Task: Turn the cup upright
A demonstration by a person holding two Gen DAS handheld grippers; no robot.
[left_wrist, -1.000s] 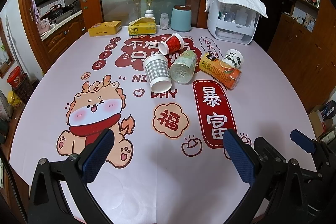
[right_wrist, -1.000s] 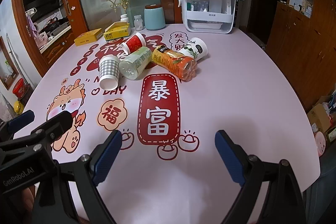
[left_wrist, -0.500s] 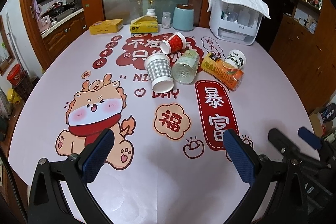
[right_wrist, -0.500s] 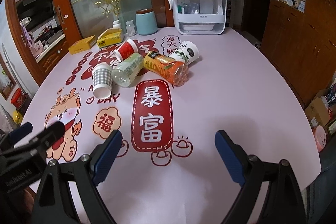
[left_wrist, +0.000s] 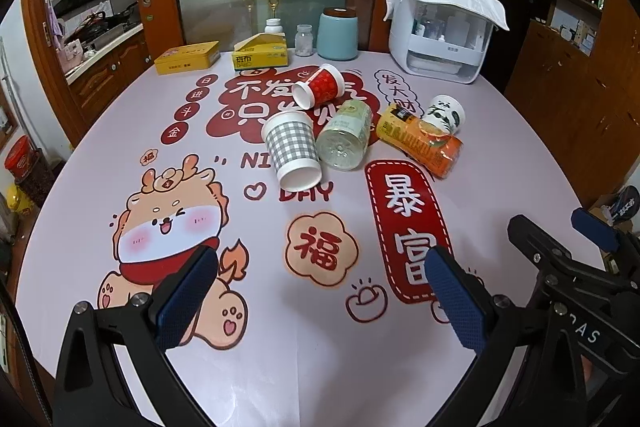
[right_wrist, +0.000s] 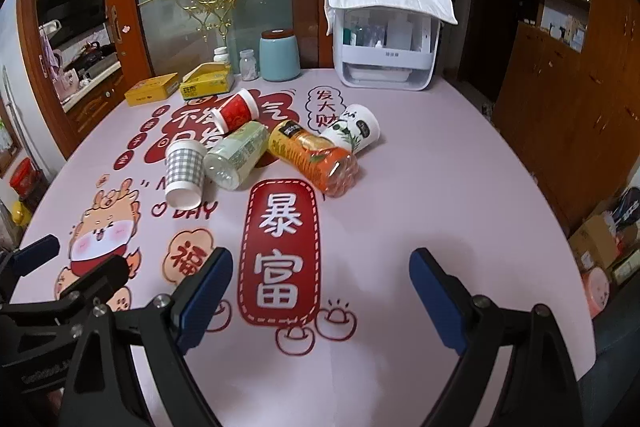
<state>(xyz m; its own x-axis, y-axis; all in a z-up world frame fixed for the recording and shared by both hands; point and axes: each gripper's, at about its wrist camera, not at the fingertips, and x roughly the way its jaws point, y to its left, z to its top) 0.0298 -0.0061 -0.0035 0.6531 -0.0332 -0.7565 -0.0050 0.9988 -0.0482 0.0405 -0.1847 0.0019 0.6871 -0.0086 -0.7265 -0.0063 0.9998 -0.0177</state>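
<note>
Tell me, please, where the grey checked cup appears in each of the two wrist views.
Left wrist view: the grey checked cup lies on its side just above centre, mouth toward the camera.
Right wrist view: the same cup lies left of centre.
Shared landmark: the clear bottle touching its right side.

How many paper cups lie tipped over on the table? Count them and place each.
3. The checked cup lies nearest, left of the clear bottle; the red cup behind it; the panda cup behind the orange bottle. None seems hidden.
</note>
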